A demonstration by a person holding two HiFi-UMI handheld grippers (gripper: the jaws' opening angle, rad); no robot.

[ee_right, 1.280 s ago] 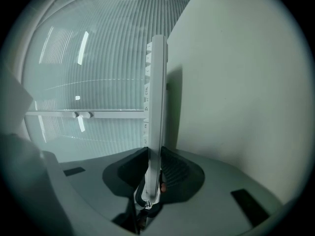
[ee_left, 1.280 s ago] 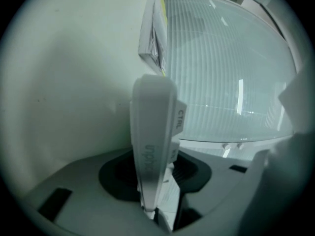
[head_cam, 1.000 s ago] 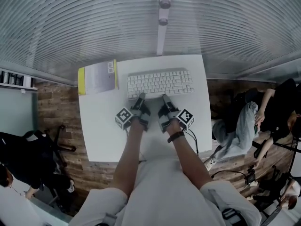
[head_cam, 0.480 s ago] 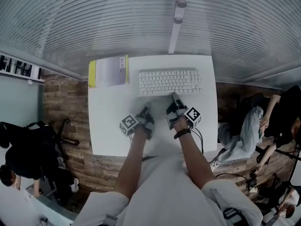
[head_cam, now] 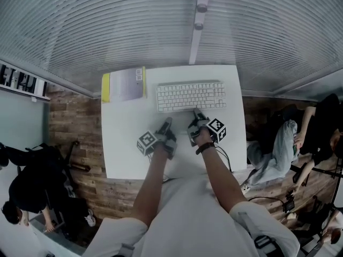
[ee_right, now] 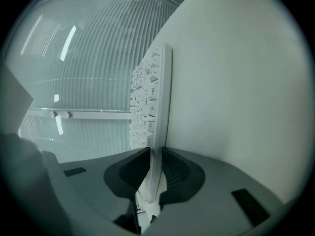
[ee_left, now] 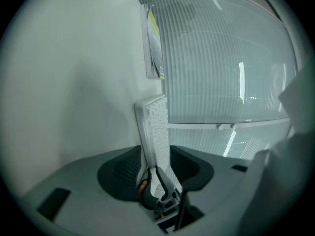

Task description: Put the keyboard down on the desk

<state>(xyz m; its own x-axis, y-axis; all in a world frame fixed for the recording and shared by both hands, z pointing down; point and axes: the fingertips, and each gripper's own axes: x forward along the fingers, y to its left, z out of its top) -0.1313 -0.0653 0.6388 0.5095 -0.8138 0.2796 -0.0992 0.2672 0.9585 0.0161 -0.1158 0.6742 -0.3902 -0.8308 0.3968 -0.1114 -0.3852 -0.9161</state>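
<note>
Desk (head_cam: pixel 123 138) bears keyboard (head_cam: pixel 190 96); left gripper (head_cam: pixel 167 123) has backed off.

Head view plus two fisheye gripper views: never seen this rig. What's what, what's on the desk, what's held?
No robot: a person wears a head camera and holds a two-jaw gripper in each hand. The head view looks down on a white desk; each gripper view looks along its own jaws. On the desk lie a white keyboard and a yellow-edged booklet. The right gripper grips the keyboard's near edge; its jaws have just been closing. The left gripper is open, its tips just short of the keyboard.
</note>
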